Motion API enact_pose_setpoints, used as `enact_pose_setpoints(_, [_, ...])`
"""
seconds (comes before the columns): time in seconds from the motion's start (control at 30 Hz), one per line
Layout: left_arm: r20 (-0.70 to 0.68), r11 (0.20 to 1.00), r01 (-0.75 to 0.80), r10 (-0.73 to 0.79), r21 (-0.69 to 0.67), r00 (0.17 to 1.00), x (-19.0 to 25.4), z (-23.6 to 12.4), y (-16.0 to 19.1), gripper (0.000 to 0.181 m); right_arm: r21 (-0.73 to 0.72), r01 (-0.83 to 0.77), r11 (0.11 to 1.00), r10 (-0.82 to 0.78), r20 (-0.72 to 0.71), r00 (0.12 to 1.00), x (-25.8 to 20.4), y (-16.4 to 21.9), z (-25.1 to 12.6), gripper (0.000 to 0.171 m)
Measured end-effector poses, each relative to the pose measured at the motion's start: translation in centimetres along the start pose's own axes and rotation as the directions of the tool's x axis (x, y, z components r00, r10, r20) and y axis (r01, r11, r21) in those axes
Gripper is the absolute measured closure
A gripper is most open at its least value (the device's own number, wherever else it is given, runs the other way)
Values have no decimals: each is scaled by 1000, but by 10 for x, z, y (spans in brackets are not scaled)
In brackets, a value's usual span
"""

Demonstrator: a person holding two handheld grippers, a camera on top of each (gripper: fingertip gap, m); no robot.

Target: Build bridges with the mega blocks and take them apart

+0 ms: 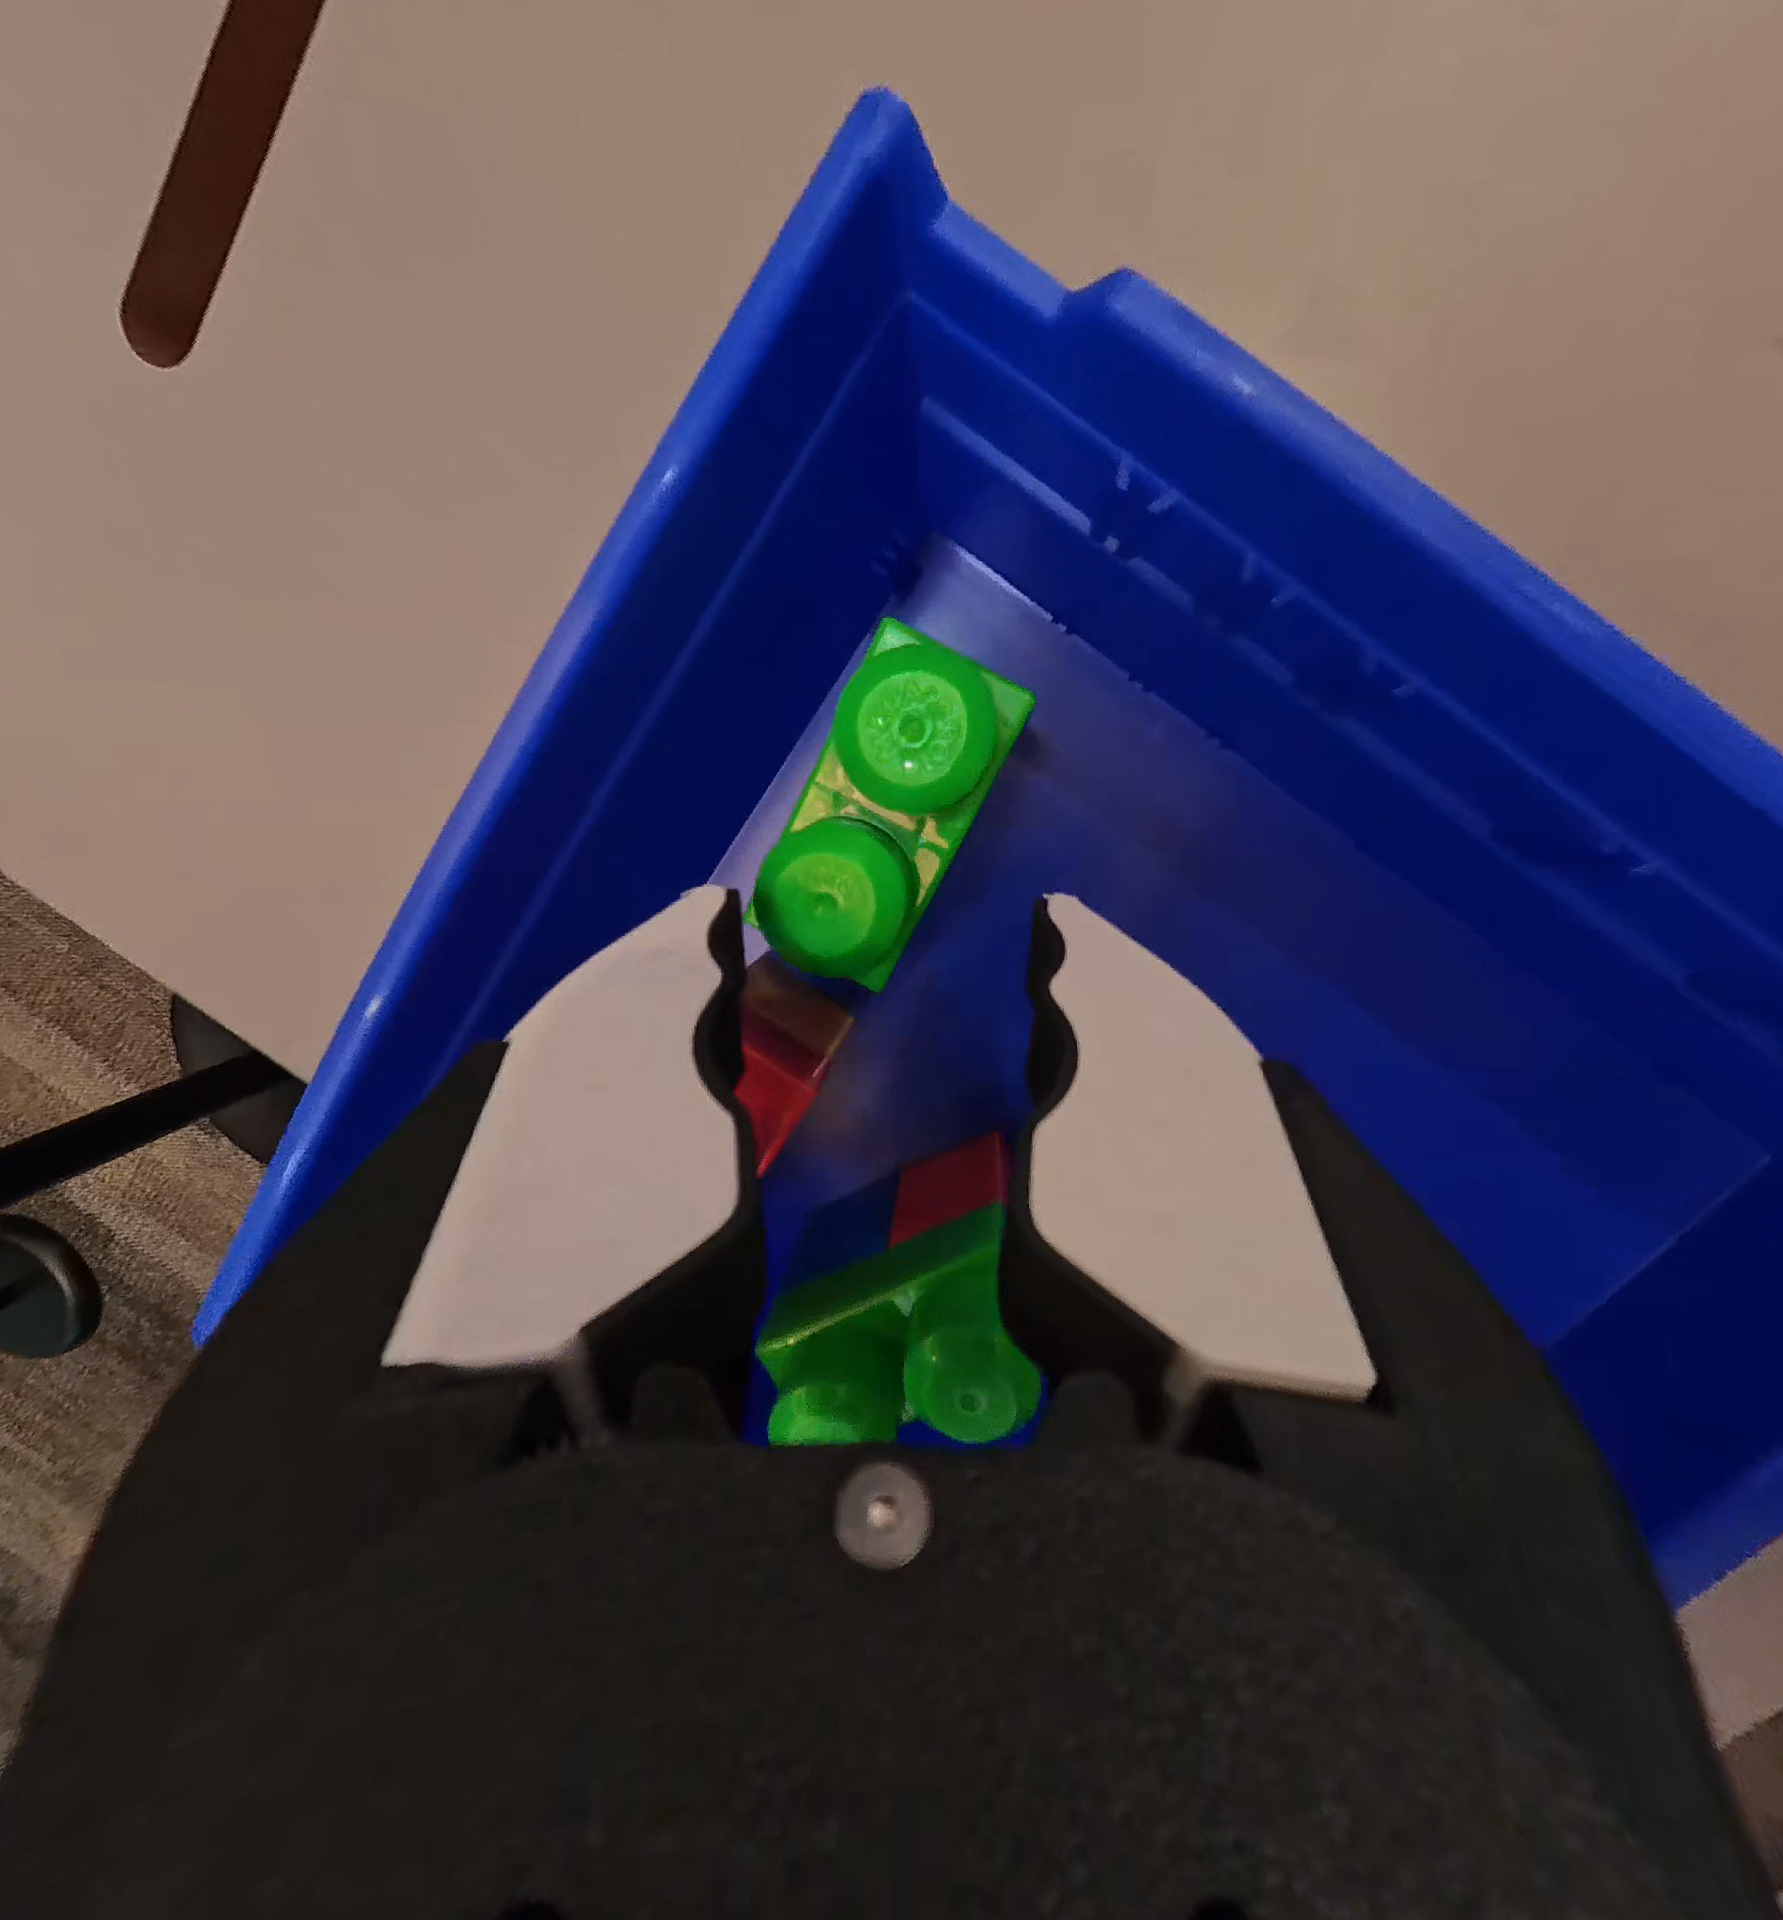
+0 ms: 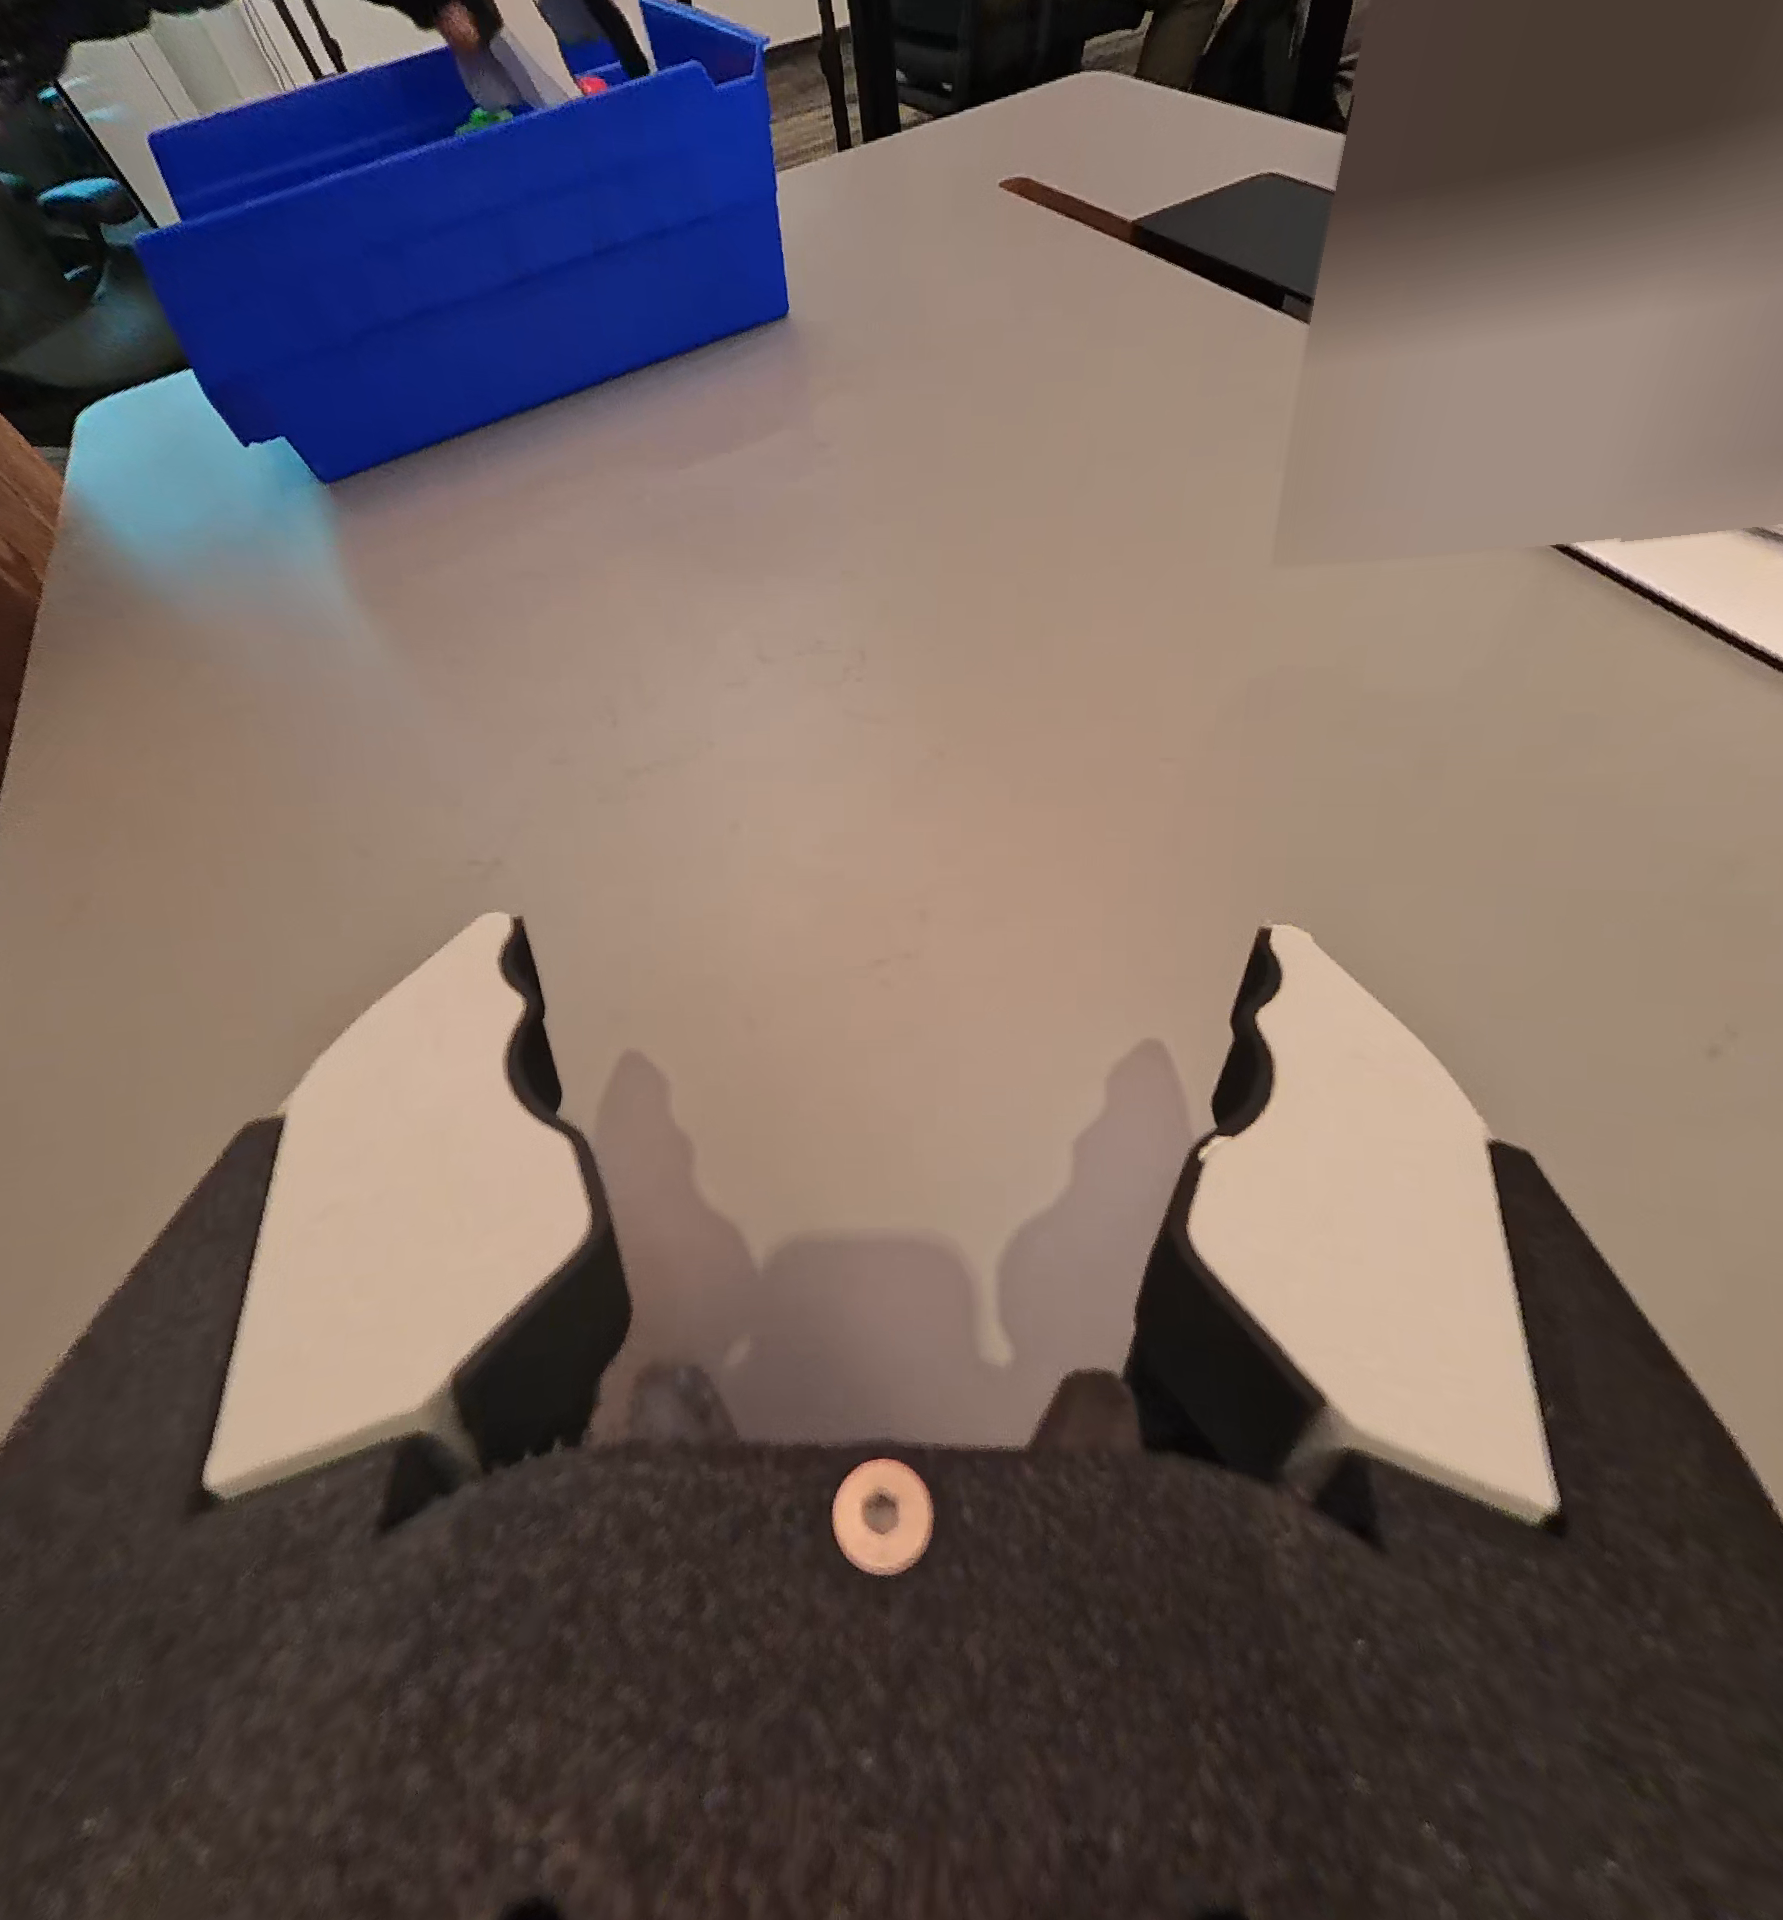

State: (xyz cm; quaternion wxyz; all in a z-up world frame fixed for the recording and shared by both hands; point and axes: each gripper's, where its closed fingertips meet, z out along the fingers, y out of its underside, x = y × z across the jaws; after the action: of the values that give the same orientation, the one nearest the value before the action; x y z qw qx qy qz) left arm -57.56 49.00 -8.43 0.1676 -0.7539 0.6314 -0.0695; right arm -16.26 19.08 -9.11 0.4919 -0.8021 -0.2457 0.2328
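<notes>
Jaws of the left gripper (image 1: 882, 914) stand parted over the blue bin (image 1: 1282, 582), holding nothing; a green block (image 1: 887, 800) lies studs-up just beyond the tips, probably the next pick. Red blocks (image 1: 783, 1060) and another green one (image 1: 897, 1340) lie nearer. Right gripper (image 2: 892, 935), also spread and empty, hovers over bare counter (image 2: 866, 644), likely the building spot, the bin far left.
</notes>
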Motion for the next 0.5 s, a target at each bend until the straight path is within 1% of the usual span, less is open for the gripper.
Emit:
enact_pose_setpoints(0.1, [5, 1000, -9, 9, -12, 1000, -1, 6, -1, 128, 9, -7, 1000, 7, -4, 1000, 2, -1, -1, 47])
enact_pose_setpoints(0.3, [24, 996, -31, 33, -82, 999, -2, 20, 8, 129, 16, -18, 1000, 18, -17, 1000, 7, -1, -4, 48])
enact_pose_setpoints(0.47, [66, 993, -29, 36, -112, 997, -6, 21, 10, 143, 37, -29, 999, 30, -20, 999, 10, -4, -8, 50])
enact_pose_setpoints(0.5, [71, 993, -19, 28, -116, 997, -6, 21, 11, 143, 38, -31, 999, 32, -20, 999, 10, -4, -8, 50])
